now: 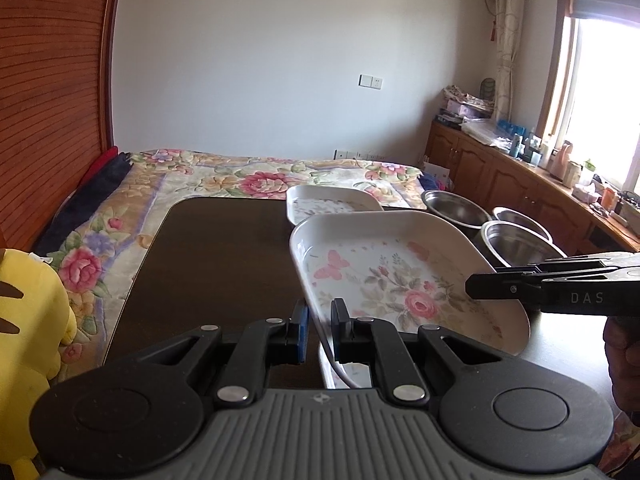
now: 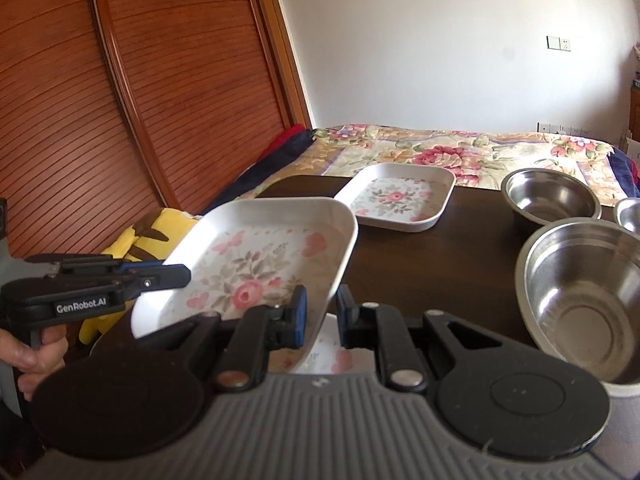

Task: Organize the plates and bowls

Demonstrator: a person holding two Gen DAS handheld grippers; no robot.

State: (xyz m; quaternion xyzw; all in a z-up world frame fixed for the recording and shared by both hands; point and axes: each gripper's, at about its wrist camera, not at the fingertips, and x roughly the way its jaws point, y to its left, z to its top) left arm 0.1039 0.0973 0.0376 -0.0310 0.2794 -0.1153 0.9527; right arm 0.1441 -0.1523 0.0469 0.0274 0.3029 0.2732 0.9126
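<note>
White rectangular floral-print plate (image 2: 256, 256) tilted above the dark wooden table (image 1: 224, 256), over another floral plate (image 2: 340, 356). Left gripper (image 1: 320, 320) and right gripper (image 2: 322, 312) each pinch opposite rims. Second matching plate (image 2: 400, 196) and steel bowls (image 2: 588, 292) sit beyond.

White wall (image 1: 260, 60), slatted wooden wardrobe (image 2: 140, 80), floral bed (image 1: 240, 180), bright window (image 1: 600, 100)

Bare table (image 1: 224, 248) left of plates (image 1: 332, 204)
</note>
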